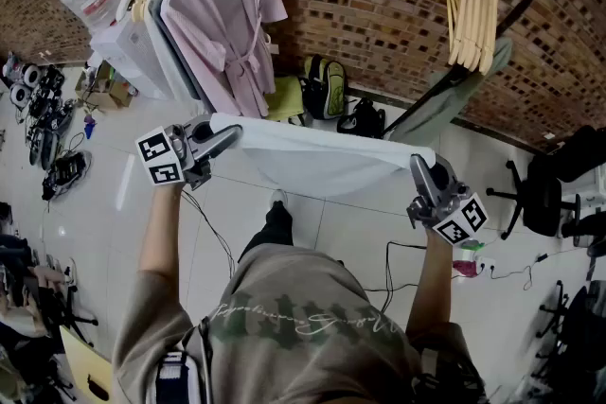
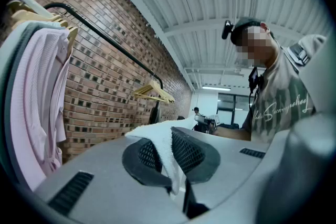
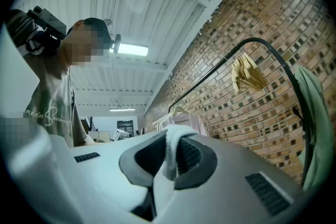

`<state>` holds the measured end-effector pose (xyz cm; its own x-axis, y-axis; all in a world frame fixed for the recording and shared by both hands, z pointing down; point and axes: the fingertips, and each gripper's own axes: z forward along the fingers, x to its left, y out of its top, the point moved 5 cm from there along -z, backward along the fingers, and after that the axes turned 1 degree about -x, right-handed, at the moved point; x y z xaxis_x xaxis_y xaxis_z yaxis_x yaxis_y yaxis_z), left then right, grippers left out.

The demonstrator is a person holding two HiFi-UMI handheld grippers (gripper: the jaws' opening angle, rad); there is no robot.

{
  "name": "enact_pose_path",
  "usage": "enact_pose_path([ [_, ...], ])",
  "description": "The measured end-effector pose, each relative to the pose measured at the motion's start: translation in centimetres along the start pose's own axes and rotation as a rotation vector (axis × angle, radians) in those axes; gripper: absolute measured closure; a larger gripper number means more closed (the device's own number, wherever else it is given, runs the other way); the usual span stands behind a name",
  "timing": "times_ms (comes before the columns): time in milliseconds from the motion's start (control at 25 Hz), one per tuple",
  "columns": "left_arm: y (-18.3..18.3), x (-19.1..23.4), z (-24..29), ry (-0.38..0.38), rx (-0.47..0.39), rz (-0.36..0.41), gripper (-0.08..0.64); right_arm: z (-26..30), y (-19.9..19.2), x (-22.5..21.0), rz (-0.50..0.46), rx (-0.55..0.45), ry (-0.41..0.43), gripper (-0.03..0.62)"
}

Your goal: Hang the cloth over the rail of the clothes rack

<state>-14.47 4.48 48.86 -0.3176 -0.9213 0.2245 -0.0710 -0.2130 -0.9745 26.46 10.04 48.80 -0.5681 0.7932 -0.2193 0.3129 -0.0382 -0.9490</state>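
Observation:
A white cloth (image 1: 327, 161) is stretched out flat between my two grippers, sagging slightly in the middle. My left gripper (image 1: 225, 139) is shut on the cloth's left corner; in the left gripper view the white cloth (image 2: 167, 150) is pinched between the dark pads. My right gripper (image 1: 419, 170) is shut on the right corner, and the cloth (image 3: 172, 155) shows between its pads too. The black rail (image 3: 220, 65) of the clothes rack curves along the brick wall beyond the cloth, with wooden hangers (image 1: 472, 9) on it.
A pink robe (image 1: 227, 24) and other garments hang at the rack's left end. A green garment (image 1: 453, 99) hangs at the right. Bags (image 1: 327, 90) sit on the floor under the rail. Office chairs (image 1: 549, 184) stand to the right, cables and gear to the left.

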Motion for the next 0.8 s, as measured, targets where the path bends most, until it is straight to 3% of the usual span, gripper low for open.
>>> enact_pose_path([
  [120, 1.1, 2.4, 0.8, 0.011, 0.028, 0.009, 0.543, 1.9, 0.3, -1.7, 0.003, -0.006, -0.025, 0.570],
  [280, 3.6, 6.0, 1.2, -0.034, -0.022, -0.016, 0.543, 5.1, 1.4, -4.2, 0.008, -0.037, -0.062, 0.571],
  [480, 5.9, 10.8, 1.9, -0.029, 0.002, 0.044, 0.543, 9.1, 2.5, -6.3, -0.052, -0.040, -0.100, 0.571],
  [800, 10.6, 17.5, 2.7, -0.059, -0.066, 0.011, 0.543, 15.0, 4.6, -9.0, -0.059, -0.123, -0.117, 0.571],
])
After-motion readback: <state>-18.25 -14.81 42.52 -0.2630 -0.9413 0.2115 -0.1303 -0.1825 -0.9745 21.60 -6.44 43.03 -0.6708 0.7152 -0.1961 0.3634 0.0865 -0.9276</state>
